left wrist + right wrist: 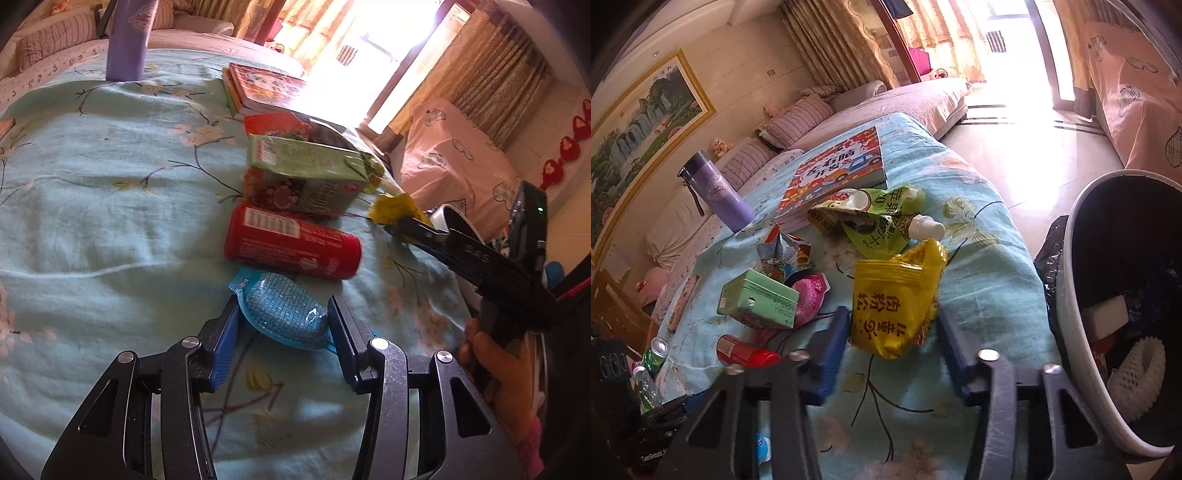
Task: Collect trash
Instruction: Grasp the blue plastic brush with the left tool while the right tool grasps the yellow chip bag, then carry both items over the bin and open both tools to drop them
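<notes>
My left gripper (282, 314) is open, its blue pads on either side of a blue jelly pouch (280, 314) lying on the light blue floral cloth (92, 206). Beyond it lie a red can (291, 242) and a green drink carton (306, 177). My right gripper (892, 325) is open around a yellow snack wrapper (894, 295); in the left wrist view the right gripper (397, 218) shows at that yellow wrapper (391, 208). A white trash bin (1071, 306) with a black liner stands to the right, with trash inside.
A green spouted pouch (882, 218), a pink wrapper (810, 295), a green carton (757, 302) and a red can (746, 354) lie on the cloth. A purple flask (716, 192) and a picture book (834, 170) sit further back. A sofa and curtains lie beyond.
</notes>
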A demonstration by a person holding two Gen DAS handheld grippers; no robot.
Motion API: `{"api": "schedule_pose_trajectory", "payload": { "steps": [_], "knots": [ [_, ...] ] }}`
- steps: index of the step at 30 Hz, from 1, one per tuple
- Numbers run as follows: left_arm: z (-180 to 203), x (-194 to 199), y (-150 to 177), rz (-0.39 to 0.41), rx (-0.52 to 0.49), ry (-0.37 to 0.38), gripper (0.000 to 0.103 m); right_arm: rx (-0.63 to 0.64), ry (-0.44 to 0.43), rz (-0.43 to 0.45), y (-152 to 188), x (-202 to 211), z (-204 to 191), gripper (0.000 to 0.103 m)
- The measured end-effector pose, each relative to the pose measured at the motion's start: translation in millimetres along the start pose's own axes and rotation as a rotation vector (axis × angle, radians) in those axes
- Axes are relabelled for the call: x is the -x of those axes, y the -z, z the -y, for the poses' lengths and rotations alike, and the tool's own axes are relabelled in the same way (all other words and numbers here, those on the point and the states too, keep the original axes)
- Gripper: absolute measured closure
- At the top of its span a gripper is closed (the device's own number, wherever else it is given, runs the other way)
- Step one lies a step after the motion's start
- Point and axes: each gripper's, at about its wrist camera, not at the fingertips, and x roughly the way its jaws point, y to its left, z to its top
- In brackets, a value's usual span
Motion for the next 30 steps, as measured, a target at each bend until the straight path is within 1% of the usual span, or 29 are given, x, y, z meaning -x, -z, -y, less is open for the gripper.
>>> {"api": "schedule_pose_trajectory", "payload": {
  "steps": [2,4,10,15,16,17,18,22,30],
  "knots": [
    [6,5,4,0.002,-0.008,0.021,0.058,0.005,0.0,0.007,3,4,0,0.076],
    [16,9,7,0.009,-0.035,0.027,0.058,0.015,0.0,0.019,8,12,-2,0.079],
    [43,15,9,0.02,-0.096,0.041,0.058,0.03,-0.026,0.046,19,41,-8,0.08],
    [64,14,10,0.019,-0.143,0.057,0.059,0.002,-0.025,0.083,30,75,5,0.08],
    [69,14,10,0.021,-0.153,0.06,0.069,-0.002,-0.022,0.091,31,81,7,0.08],
    [74,13,10,0.015,-0.164,0.07,0.086,-0.008,-0.018,0.099,32,87,10,0.08],
    [79,11,10,0.001,-0.17,0.082,0.087,-0.013,-0.016,0.106,34,92,12,0.08],
    [98,9,12,0.013,-0.212,0.079,0.088,-0.031,0.0,0.132,38,111,24,0.08],
    [133,11,9,0.03,-0.277,0.11,0.09,-0.067,0.012,0.179,43,136,43,0.08]
  ]
}}
